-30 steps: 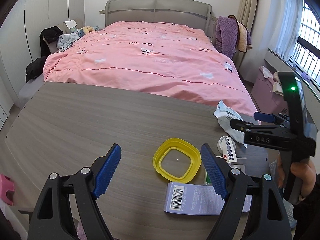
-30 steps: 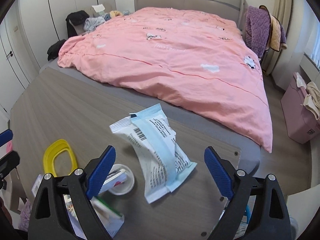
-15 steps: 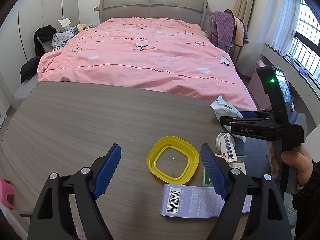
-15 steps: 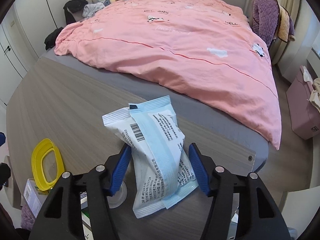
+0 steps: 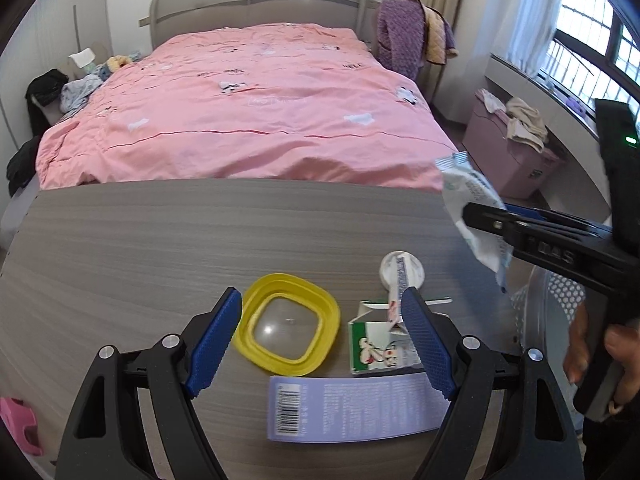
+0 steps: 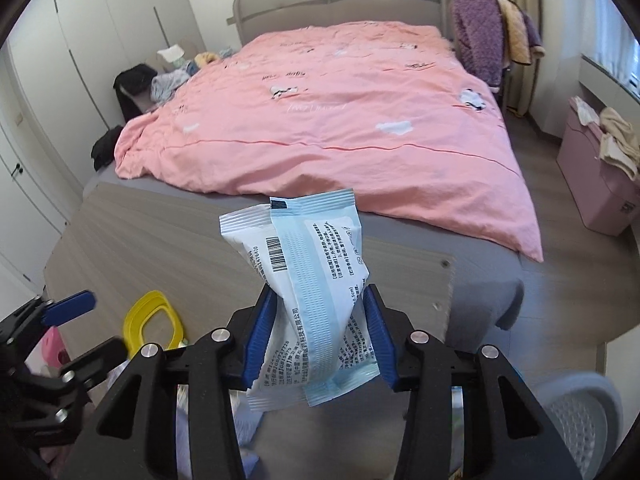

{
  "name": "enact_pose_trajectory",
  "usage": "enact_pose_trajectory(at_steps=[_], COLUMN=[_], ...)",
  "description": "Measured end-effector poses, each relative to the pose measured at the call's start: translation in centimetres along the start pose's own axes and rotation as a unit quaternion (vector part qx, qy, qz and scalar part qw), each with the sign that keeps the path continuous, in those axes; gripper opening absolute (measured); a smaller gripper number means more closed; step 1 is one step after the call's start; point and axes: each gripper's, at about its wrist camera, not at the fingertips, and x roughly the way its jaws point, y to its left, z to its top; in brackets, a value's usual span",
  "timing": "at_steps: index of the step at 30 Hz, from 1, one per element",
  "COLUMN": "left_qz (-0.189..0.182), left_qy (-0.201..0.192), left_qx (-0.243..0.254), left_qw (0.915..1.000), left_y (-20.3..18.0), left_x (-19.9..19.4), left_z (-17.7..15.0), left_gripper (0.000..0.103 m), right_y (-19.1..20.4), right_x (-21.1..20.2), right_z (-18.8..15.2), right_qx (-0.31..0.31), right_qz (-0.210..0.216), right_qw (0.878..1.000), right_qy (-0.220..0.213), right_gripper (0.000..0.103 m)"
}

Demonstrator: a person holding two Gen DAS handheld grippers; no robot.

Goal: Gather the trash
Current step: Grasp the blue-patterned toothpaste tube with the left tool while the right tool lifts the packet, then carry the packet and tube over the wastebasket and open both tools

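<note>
Two tongs in view. Our right tongs (image 6: 320, 332) are closing on a white-and-blue wrapper (image 6: 308, 280), both blue pads already pressed into its lower half; the packet is off the tabletop (image 5: 160, 240), raised out beyond its right edge, with its upper end standing free above the pads. Our left tongs (image 5: 320, 340) hang spread wide over the remaining litter, gripping nothing.

Litter on the tabletop, near edge: a yellow lid ring (image 5: 290, 334) between the left pads' line, a torn green-and-white carton (image 5: 376, 346) just beside it, a small white round lid (image 5: 402, 272) with a printed strip across it, and a flat lilac box (image 5: 352, 410) nearest us.

Handling, as we judge it:
- The wrapper looks light, thin and crinkly. It has creased where the pads bite and could slip if they ease. Holding the bunched middle seems sound; the sealed ends would likely fold away.
- The yellow ring looks like stiff plastic, light, lying flat. We would take one wall of the rim, one pad inside and one outside.
- The carton looks soft and half collapsed; pinch a raised flap.
- The lilac box lies flat and looks smooth. Its edge near the tabletop rim seems the only purchase.

A pale mesh basket (image 6: 580, 412) shows low at right, possibly the bin; we cannot confirm.
</note>
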Motion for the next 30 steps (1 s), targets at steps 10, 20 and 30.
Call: enact_pose_trajectory(at_steps=[10, 20, 30], left_qz=[-0.015, -0.036, -0.042], left_qy=[0.053, 0.094, 0.122], left_qx=[0.059, 0.088, 0.095], left_qw=[0.9967, 0.9910, 0.9871], left_y=[-3.7, -5.3, -5.4], left_x=[3.6, 6.3, 7.6], left_z=[1.7, 2.9, 2.7], left_gripper=[0.078, 0.067, 0.027], right_y=[-2.8, -4.0, -3.7], right_x=[-6.3, -7.7, -8.2], right_z=[-6.0, -10.2, -10.4], right_qx=[0.070, 0.107, 0.112], right_qz=[-0.035, -0.052, -0.047], right_qw=[0.997, 0.993, 0.992], right_qy=[-0.028, -0.019, -0.028], right_gripper=[0.044, 0.044, 0.044])
